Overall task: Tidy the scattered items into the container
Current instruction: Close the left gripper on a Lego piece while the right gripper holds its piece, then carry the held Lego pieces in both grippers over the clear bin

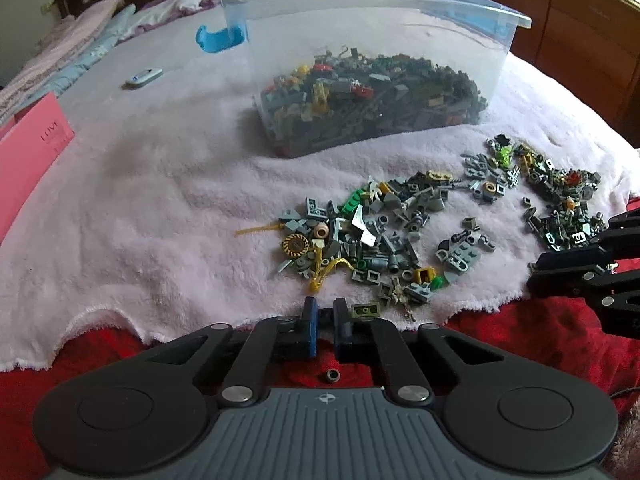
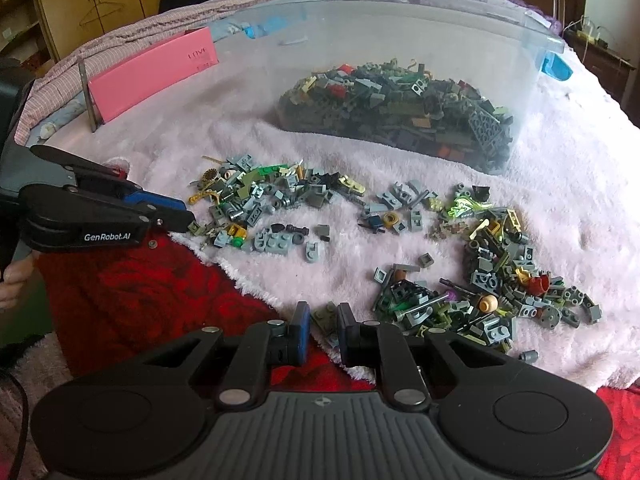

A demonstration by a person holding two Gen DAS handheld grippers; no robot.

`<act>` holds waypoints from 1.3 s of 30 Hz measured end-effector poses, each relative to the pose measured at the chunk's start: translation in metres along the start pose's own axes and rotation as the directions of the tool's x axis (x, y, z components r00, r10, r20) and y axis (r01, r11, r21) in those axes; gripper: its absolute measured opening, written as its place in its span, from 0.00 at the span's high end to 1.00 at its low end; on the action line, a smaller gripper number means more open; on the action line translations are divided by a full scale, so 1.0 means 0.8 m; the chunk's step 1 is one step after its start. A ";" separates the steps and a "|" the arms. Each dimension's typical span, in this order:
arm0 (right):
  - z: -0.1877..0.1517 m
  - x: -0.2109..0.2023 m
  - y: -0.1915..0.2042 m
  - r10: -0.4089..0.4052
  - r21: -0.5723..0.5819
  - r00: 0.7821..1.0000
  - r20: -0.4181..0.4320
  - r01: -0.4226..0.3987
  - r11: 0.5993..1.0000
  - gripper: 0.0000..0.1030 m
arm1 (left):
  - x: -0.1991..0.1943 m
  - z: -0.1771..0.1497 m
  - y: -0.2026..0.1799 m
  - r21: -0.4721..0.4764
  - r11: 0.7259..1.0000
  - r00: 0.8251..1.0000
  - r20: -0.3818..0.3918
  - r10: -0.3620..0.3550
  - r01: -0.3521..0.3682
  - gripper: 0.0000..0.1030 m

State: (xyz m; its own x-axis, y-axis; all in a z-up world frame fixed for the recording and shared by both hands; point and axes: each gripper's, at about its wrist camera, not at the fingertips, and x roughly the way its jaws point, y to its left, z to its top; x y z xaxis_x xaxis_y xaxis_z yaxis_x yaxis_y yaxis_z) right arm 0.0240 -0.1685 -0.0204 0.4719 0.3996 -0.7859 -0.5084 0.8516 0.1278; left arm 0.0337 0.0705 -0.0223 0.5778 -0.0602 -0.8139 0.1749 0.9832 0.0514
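Observation:
Scattered small toy bricks (image 1: 376, 232) lie in loose piles on a pink towel (image 1: 160, 208); the right wrist view shows them too (image 2: 492, 276). A clear plastic bin (image 1: 360, 52), partly filled with bricks, stands behind them; it also shows in the right wrist view (image 2: 400, 60). My left gripper (image 1: 325, 316) hovers at the towel's near edge, jaws slightly apart and empty, an olive plate (image 1: 366, 311) beside its right finger. My right gripper (image 2: 323, 320) is open just above an olive plate (image 2: 325, 316) at the towel's edge. The left gripper also appears from the side in the right wrist view (image 2: 188, 216).
A pink box (image 2: 156, 72) stands at the left. A blue bin clip (image 1: 216, 38) and a small silver device (image 1: 143, 79) lie on the bed. A red blanket (image 1: 100, 360) lies under the towel, a loose dark ring (image 1: 331, 376) on it. Wooden furniture stands behind.

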 end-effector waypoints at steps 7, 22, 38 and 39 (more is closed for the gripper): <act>0.005 -0.012 0.000 -0.005 -0.005 0.999 0.040 0.005 1.000 0.85 | -0.029 0.004 -0.010 0.009 1.000 0.999 0.050 0.001 -0.001 0.91; 0.041 -0.054 0.008 -0.022 -0.035 0.985 0.169 0.028 0.999 0.85 | -0.072 0.043 -0.033 -0.006 0.997 0.980 0.185 -0.073 0.076 0.91; 0.073 -0.060 0.012 -0.011 -0.057 0.970 0.242 0.026 0.998 0.85 | -0.078 0.078 -0.040 0.002 0.998 0.967 0.246 -0.061 0.062 0.91; 0.075 -0.061 0.011 -0.014 -0.054 0.969 0.247 0.028 0.998 0.85 | -0.079 0.081 -0.041 0.001 0.998 0.966 0.251 -0.058 0.059 0.91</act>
State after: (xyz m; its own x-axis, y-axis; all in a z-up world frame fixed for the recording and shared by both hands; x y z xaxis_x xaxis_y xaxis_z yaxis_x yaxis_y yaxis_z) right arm 0.0396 -0.1599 0.0550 0.6426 0.4591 -0.6134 -0.5329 0.8431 0.0727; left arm 0.0434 0.0306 0.0650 0.7481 -0.1581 -0.6445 0.2098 0.9777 0.0036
